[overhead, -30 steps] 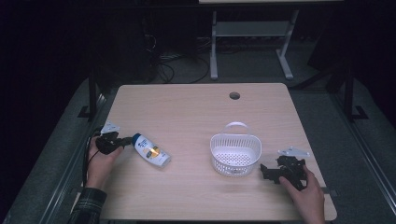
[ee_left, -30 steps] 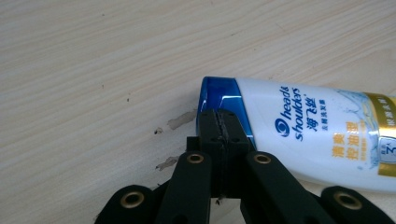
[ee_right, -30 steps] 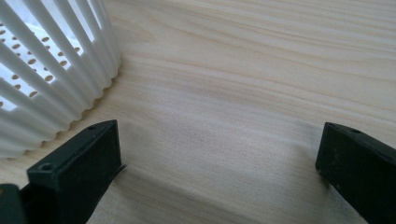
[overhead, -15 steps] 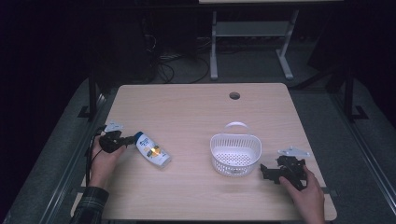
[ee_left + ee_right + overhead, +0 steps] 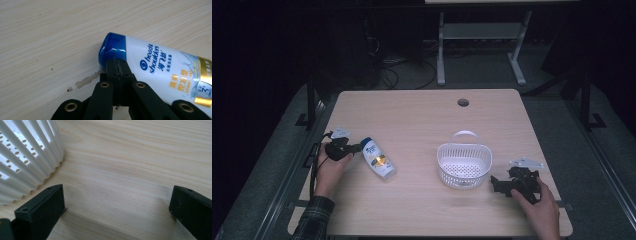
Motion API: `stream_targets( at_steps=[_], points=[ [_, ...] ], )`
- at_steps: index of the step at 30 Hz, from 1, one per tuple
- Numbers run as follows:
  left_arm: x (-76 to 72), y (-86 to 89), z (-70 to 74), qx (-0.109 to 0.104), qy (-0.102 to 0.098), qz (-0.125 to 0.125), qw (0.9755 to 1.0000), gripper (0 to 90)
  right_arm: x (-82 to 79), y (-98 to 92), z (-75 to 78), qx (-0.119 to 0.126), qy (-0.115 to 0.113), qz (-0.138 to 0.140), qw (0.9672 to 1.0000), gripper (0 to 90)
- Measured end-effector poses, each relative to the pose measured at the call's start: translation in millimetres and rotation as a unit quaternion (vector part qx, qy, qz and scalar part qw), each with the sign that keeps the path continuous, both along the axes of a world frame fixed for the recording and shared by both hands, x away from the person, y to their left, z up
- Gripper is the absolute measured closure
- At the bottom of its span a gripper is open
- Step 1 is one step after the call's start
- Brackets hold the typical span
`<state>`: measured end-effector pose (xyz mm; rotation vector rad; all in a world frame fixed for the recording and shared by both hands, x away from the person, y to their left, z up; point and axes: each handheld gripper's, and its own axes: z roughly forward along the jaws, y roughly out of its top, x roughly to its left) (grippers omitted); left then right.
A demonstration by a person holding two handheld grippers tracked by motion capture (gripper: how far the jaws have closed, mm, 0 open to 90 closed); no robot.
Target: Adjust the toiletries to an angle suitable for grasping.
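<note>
A white shampoo bottle (image 5: 378,158) with a blue cap lies flat on the left part of the wooden table (image 5: 422,125), cap towards my left gripper (image 5: 360,147). In the left gripper view, the left gripper (image 5: 117,67) is shut, jaws pressed together, with its tips right at the blue cap of the bottle (image 5: 160,67) and holding nothing. A white slotted basket (image 5: 464,177) with a handle stands right of centre. My right gripper (image 5: 495,184) rests on the table just right of it. In the right gripper view, the right gripper (image 5: 117,205) is open wide over bare wood, the basket (image 5: 27,162) beside its left jaw.
A round cable hole (image 5: 463,102) sits near the table's far edge. A small dark stain (image 5: 86,81) marks the wood by the bottle cap. Beyond the table stand a white metal frame (image 5: 482,45) and cables on a dark floor.
</note>
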<state>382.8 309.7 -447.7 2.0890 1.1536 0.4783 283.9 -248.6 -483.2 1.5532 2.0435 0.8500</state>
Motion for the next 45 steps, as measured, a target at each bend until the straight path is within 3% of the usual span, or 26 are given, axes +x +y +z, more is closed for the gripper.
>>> stream_targets(
  at_steps=[7, 21, 38, 45],
  points=[
    [3.6, -4.8, -0.5, -0.001, 0.0, 0.0, 1.0, 90.0, 0.0, 0.0, 0.0, 0.0, 0.0, 0.0, 1.0, 0.0],
    [14.9, -37.3, -3.1, -0.002, 0.001, -0.029, 0.9996, 90.0, 0.0, 0.0, 0.0, 0.0, 0.0, 0.0, 1.0, 0.0],
    [18.2, -60.9, -1.5, -0.017, 0.004, -0.055, 0.9983, 90.0, 0.0, 0.0, 0.0, 0.0, 0.0, 0.0, 1.0, 0.0],
    [17.1, -67.4, 0.8, -0.011, 0.003, -0.065, 0.9978, 90.0, 0.0, 0.0, 0.0, 0.0, 0.0, 0.0, 1.0, 0.0]
  ],
)
